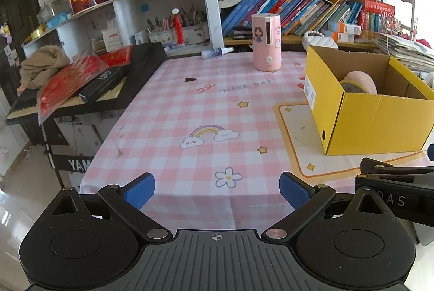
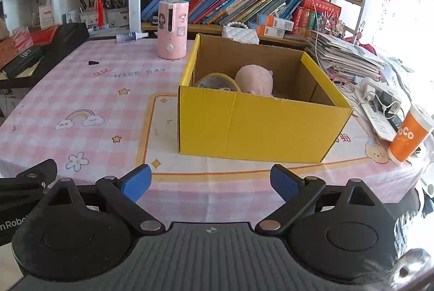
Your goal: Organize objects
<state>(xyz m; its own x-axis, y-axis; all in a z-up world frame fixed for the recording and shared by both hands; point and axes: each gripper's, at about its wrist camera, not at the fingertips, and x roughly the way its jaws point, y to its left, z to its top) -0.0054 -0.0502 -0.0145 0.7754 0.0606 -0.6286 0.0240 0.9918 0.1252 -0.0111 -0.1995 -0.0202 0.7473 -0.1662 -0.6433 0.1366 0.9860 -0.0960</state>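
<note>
A: Yellow box (image 2: 260, 125) sits on the bench just ahead of the right gripper (image 2: 210, 181), holding a tape roll (image 2: 218, 82) and pink plush (image 2: 255, 83).

B: Both jaws gape wide, empty. The left gripper (image 1: 217, 190) should probably approach the pink humidifier (image 1: 266, 42), far ahead, squarely.

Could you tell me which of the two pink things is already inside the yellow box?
The pink plush toy, lying in the yellow box beside the tape roll. The pink humidifier stands upright on the tablecloth behind the box.
</note>
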